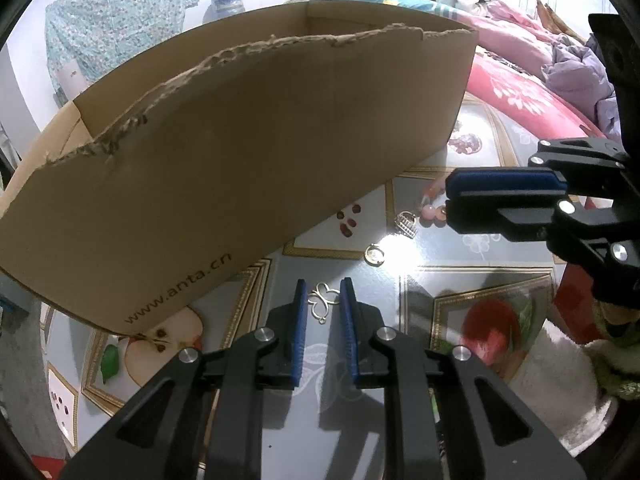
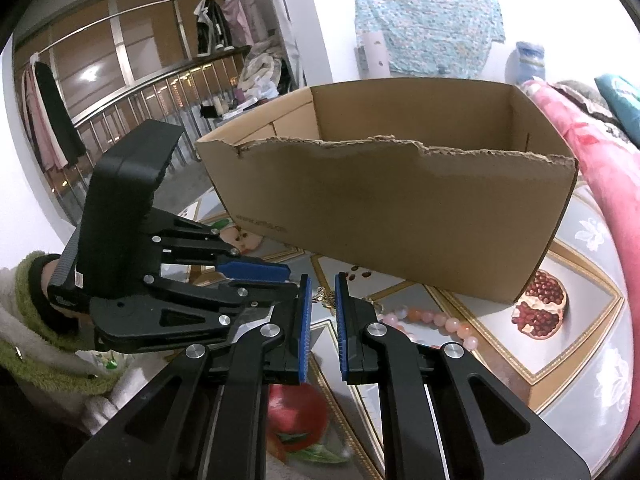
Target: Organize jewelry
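Left gripper (image 1: 323,300) hovers with its jaws narrowly apart around a flat gold butterfly charm (image 1: 322,302) lying on the glossy tablecloth (image 1: 460,280), just beside the torn cardboard box (image 1: 240,152). Right gripper (image 2: 321,300) waits nearby, likewise nearly closed and empty. Thin metal on slick vinyl could skid or slip free as the pads close.

Right gripper (image 2: 321,286): sitting lower centre, jaws slightly parted, nothing gripped.
Cardboard box (image 2: 400,216): filling centre frame.
Bead bracelet (image 2: 436,322): lying lower right.
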Tool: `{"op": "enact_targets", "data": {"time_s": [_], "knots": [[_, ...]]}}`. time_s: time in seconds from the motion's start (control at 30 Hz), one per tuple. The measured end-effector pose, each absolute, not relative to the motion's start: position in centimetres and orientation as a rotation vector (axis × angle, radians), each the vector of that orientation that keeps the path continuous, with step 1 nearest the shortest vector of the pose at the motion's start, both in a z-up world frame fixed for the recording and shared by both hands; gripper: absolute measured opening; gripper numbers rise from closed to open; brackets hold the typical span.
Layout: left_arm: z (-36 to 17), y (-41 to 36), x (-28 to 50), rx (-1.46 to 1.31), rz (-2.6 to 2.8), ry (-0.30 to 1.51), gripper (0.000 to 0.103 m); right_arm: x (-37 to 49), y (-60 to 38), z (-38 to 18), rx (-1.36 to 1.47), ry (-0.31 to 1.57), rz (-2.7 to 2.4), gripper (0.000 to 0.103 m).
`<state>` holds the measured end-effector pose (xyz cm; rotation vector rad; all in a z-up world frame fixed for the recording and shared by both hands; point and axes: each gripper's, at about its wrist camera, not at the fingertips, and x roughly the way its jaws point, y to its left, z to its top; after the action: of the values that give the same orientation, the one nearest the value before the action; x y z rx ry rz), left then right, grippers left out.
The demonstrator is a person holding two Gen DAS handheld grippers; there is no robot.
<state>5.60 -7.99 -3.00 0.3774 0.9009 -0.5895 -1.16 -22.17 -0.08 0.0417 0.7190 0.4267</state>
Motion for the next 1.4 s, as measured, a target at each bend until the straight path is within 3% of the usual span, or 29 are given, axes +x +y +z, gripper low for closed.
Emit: {"op": "enact_targets", "data": {"time_s": [0.07, 0.57, 0.93, 1.23, 1.4], "knots": [[-2.9, -8.2, 5.5, 0.384, -0.584, 0.897, 0.001, -1.2, -22.2, -0.1, 0.041, 0.719, 0.426, 0.01], [-1.6, -5.9, 4.3, 0.262, -0.566, 0.851, 0.003, -1.8, -21.8, 1.5, 0.039, 0.68, 0.434, 0.01], [-0.4, -3.4, 3.2, 0.179, -0.485, 0.817, 0.038, -0.5, -20.9, 9.8, -0.008, 0.51, 0.424, 0.009], [-2.0, -4.3, 4.7, 0.227, -0.482, 0.834, 0.055, 7.0, -22.1, 8.2, 0.056, 0.655, 0.262, 0.01], [-3.0, -4.9, 5.4, 0.231, -0.496, 0.864, 0.071, 6.9, -24.1, 8.9, 0.1, 0.638, 0.215, 0.02]]}}
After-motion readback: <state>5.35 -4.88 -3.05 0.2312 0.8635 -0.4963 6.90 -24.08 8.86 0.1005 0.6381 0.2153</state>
